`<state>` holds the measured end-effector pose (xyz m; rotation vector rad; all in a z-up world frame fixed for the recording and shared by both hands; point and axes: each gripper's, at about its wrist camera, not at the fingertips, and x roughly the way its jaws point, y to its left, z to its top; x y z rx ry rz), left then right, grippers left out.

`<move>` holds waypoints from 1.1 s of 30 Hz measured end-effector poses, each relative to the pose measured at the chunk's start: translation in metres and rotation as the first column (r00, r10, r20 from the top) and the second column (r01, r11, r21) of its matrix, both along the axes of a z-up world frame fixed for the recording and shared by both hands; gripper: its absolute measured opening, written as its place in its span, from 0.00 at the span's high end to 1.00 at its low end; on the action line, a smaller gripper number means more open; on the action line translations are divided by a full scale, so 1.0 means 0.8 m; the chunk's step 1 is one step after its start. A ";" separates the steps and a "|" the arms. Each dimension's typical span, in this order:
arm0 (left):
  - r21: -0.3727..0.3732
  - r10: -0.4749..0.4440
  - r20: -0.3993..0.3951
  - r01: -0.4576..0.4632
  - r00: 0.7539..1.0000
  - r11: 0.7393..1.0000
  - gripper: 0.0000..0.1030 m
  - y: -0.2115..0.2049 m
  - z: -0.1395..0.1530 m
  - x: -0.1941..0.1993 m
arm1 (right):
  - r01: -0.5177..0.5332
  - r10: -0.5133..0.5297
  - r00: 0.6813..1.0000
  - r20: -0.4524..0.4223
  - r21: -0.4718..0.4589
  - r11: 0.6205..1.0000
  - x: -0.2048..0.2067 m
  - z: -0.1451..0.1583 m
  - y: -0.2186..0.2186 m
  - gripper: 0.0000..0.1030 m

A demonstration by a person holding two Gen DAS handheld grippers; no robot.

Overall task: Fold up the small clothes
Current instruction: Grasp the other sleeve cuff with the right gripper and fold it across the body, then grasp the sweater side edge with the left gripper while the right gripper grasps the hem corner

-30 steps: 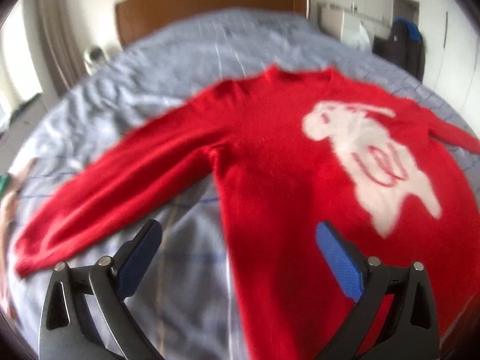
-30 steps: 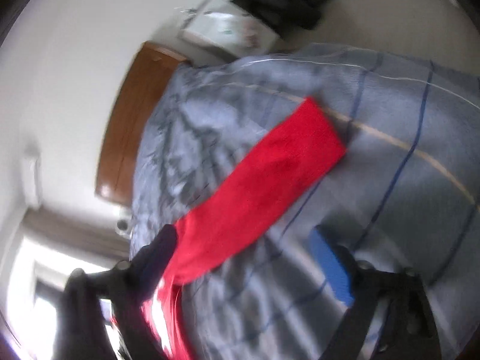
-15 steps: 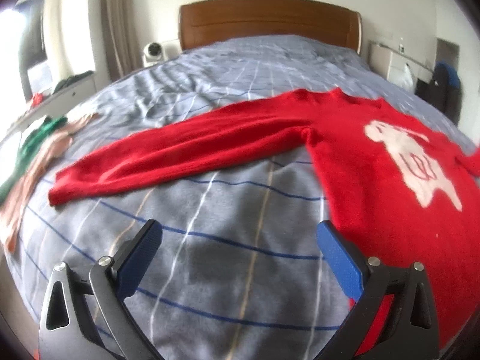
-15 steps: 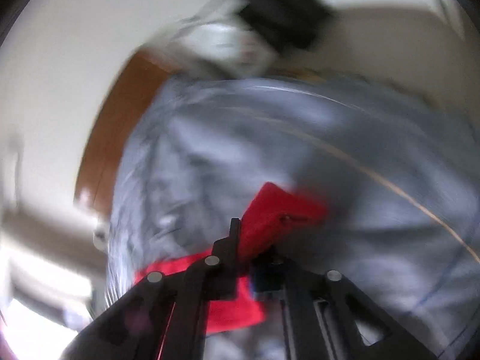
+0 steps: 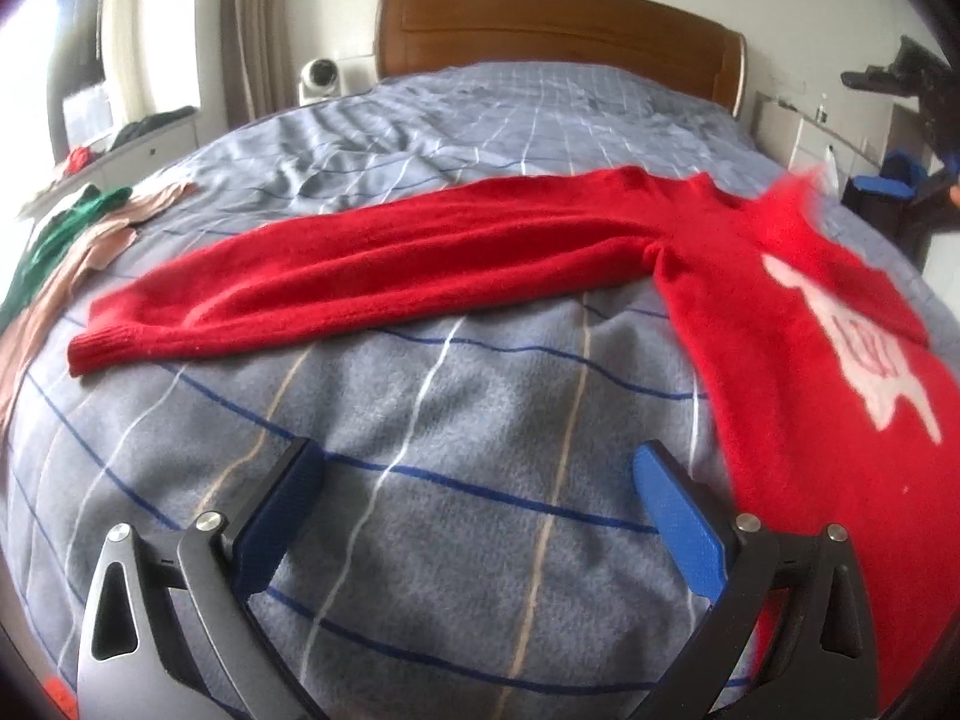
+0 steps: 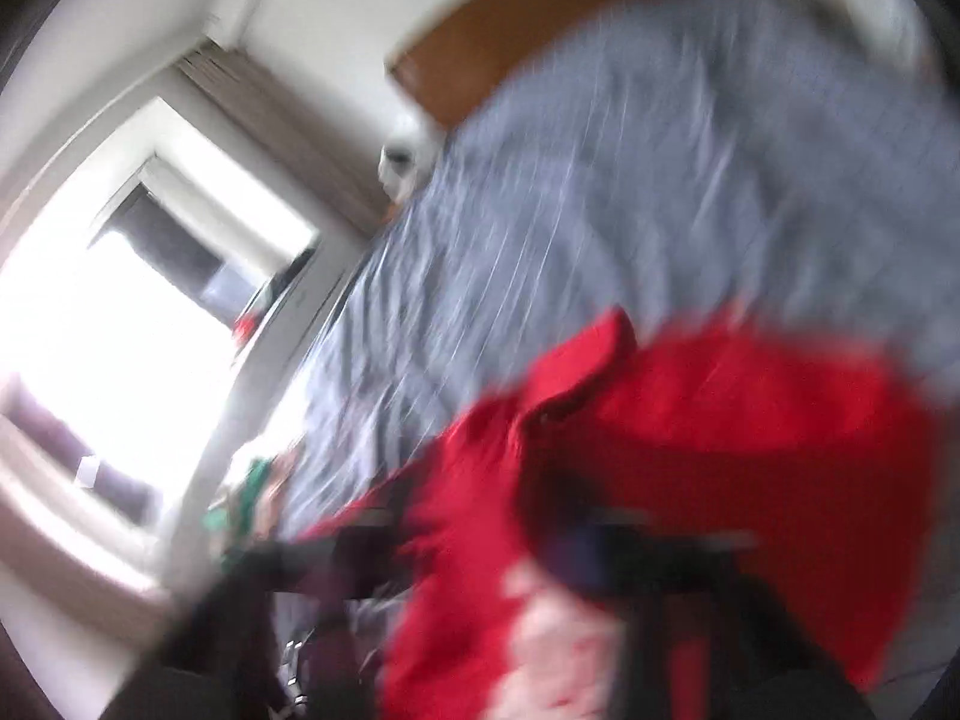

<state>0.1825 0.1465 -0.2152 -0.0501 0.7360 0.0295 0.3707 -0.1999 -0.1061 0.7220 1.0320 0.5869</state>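
A red sweater (image 5: 780,324) with a white figure on its chest lies flat on the blue-grey checked blanket (image 5: 456,420). One sleeve (image 5: 360,276) stretches out to the left. My left gripper (image 5: 477,456) hovers open above bare blanket, left of the sweater's body, with nothing between its blue pads. At the far right my right gripper (image 5: 918,177) is in the air, its jaws opening, and a blurred red sleeve end (image 5: 792,198) hangs loose below it. The right wrist view is heavily blurred: the sweater (image 6: 720,432) fills the lower half, over the dark fingers (image 6: 336,552).
Green and beige garments (image 5: 72,228) lie at the bed's left edge. A wooden headboard (image 5: 552,18) stands at the far end, with a small white device (image 5: 321,78) beside it. A white cabinet (image 5: 804,132) is at the right and a bright window (image 6: 120,330) at the left.
Half a second ago my right gripper was shut on the right sleeve's cuff; it has since swung fast across the sweater and its jaws have parted. The left gripper shifted left earlier and has held still since.
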 end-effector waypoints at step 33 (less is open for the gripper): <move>0.067 0.033 0.011 -0.034 0.999 0.997 0.00 -0.011 -0.011 -0.007 | -0.002 0.006 1.000 0.011 -0.364 0.931 -0.007 -0.067 0.082 0.17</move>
